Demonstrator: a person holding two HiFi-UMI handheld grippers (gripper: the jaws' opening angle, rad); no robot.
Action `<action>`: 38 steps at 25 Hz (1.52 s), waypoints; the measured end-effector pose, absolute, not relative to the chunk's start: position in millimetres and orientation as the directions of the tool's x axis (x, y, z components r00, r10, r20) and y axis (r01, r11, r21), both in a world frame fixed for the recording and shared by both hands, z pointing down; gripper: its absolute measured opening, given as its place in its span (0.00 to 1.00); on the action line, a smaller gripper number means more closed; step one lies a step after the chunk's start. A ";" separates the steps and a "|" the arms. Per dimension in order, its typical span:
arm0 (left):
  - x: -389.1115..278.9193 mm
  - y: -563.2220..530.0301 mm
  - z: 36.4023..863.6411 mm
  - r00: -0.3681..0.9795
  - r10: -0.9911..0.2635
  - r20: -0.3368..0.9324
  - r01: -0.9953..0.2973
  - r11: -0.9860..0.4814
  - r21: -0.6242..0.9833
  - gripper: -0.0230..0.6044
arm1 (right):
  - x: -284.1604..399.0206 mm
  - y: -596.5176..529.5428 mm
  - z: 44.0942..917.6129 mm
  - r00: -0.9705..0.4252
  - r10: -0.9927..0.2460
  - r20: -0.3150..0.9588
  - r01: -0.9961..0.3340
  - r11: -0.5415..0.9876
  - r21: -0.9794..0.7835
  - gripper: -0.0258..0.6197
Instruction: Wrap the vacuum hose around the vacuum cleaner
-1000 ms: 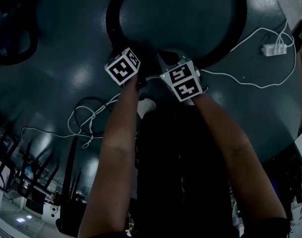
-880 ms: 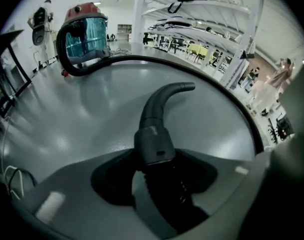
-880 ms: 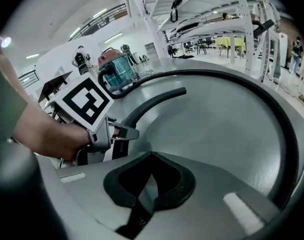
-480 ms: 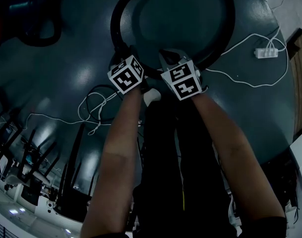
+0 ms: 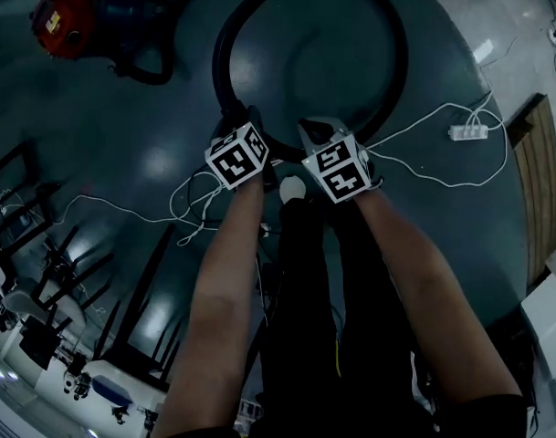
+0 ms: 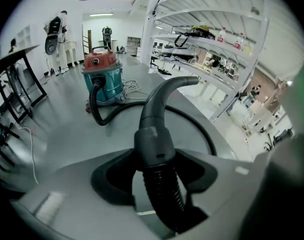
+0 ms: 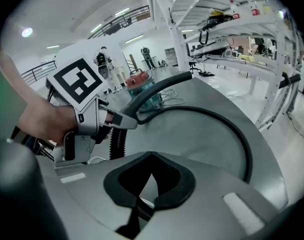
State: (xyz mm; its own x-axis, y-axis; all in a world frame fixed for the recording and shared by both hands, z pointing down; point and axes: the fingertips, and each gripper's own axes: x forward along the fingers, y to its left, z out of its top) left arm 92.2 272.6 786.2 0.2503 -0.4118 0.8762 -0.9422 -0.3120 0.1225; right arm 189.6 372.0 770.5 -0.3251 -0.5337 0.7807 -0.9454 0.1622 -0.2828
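Close in at the person's feet, the left gripper clamps the grey rigid plastic cuff of the black ribbed vacuum hose, holding it clear of the grey floor. Just beside it at 3 o'clock, the right gripper has its tongs pressed together, tips meeting. A short stretch of ribbed hose shows low behind them, with no evident pinch.

Beyond, the hose sweeps in a wide loop through 1 o'clock to the red-lidded teal drum vacuum cleaner, well apart at 10 o'clock. A white power strip lies at 2 o'clock.

The hose looks light, limp and springy, likely to uncoil. The stiff cuff gives the firmest hold, while the ribbed length behind it suits a second, guiding grip.
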 end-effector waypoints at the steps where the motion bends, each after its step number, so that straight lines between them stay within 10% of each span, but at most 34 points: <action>1: 91.0 266.1 771.8 0.249 -0.418 0.874 -0.944 -0.307 0.122 0.43 | 189.5 366.8 757.4 -0.332 -0.534 0.778 -0.943 0.178 -0.281 0.03; 38: -115.5 135.3 366.6 0.240 -0.632 0.737 -0.904 -0.421 -0.067 0.43 | -18.6 161.2 338.1 -0.589 -0.570 0.573 -0.708 0.706 -0.027 0.18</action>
